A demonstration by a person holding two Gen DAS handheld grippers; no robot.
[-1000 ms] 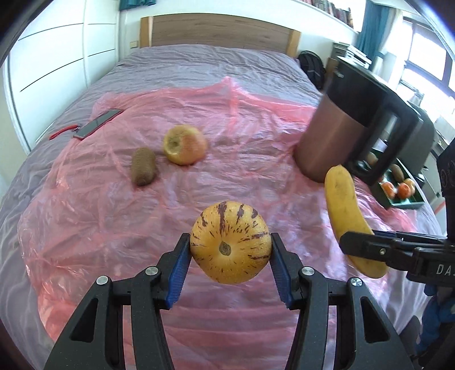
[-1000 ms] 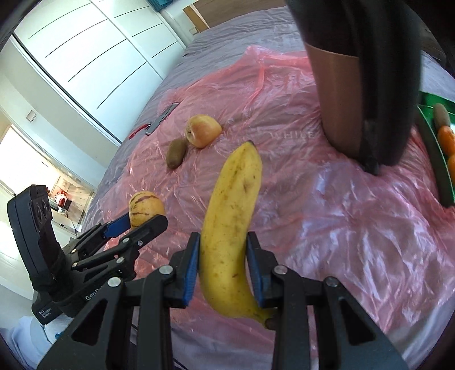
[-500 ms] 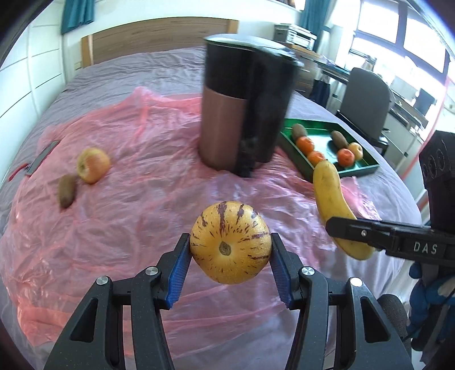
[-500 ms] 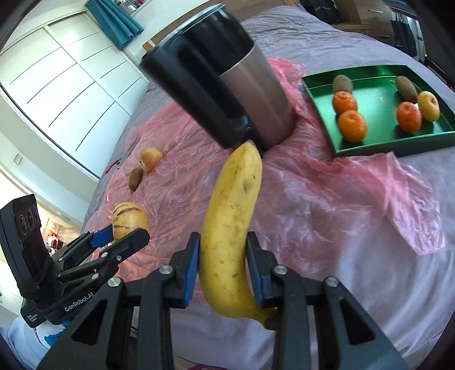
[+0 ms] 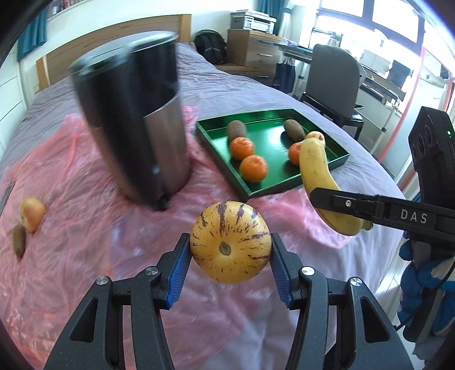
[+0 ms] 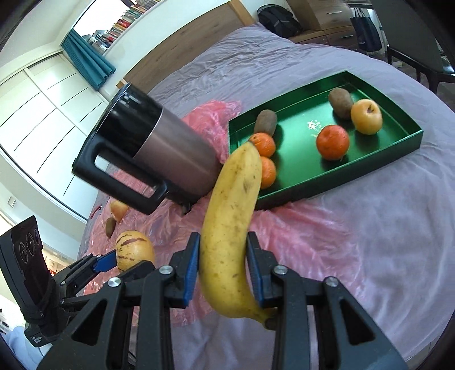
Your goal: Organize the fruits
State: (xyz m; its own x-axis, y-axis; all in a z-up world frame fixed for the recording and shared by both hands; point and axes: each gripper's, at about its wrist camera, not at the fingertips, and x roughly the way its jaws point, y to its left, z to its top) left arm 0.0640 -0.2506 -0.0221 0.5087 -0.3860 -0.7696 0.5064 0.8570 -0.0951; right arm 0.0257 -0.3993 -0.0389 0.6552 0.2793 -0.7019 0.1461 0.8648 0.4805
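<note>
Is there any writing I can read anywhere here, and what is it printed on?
"DAS": white letters on the black finger of the right gripper, seen from the left wrist.
White mark on the floor of the green tray: too small to read.
Small white print low on the left gripper body: too blurred to read.
Book spines on the high shelf: too small to read.

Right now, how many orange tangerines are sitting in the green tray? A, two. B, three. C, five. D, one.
B: the right wrist view shows three tangerines in the green tray, two together near its left end and one towards the middle, alongside two kiwis and a yellow apple.
</note>
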